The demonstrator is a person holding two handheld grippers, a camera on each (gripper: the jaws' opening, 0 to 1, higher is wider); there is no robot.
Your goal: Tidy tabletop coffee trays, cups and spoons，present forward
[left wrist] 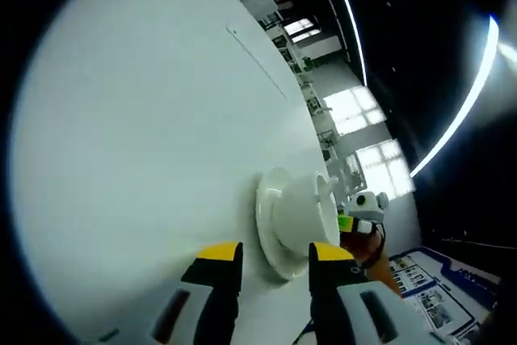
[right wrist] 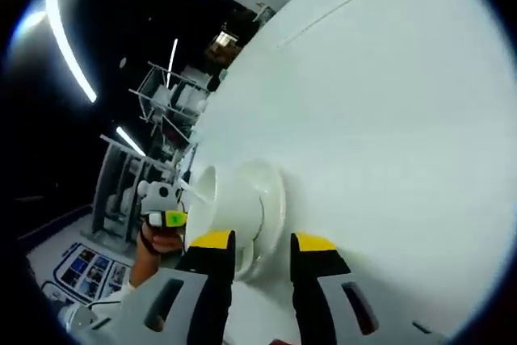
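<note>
Both views are strongly rolled, so the white table (left wrist: 145, 135) stands like a slanted wall across each of them. In the left gripper view the left gripper (left wrist: 275, 268) rises from the bottom with its two yellow-tipped jaws apart and nothing between them; bare white tabletop shows in the gap. Just beyond the tips, and a little toward the right-hand jaw, a white cup (left wrist: 305, 209) sits on a white saucer (left wrist: 271, 224). The saucer's rim comes close to the inner side of that jaw, though I cannot tell whether they touch. The pair lies near the table's edge, with the dark room and bright windows beyond it.

In the right gripper view the right gripper (right wrist: 262, 244) likewise comes up from the bottom, jaws parted and holding nothing. The cup (right wrist: 222, 199) on its saucer (right wrist: 271, 216) sits just ahead of the tips, the saucer's rim reaching down into the gap between the jaws; contact cannot be made out. Here too the pair is close to the table's edge, with the wide white surface stretching away on the other side.

Each view also catches the other gripper beyond the cup, held in a person's hand (right wrist: 157, 241) off the table's edge.
</note>
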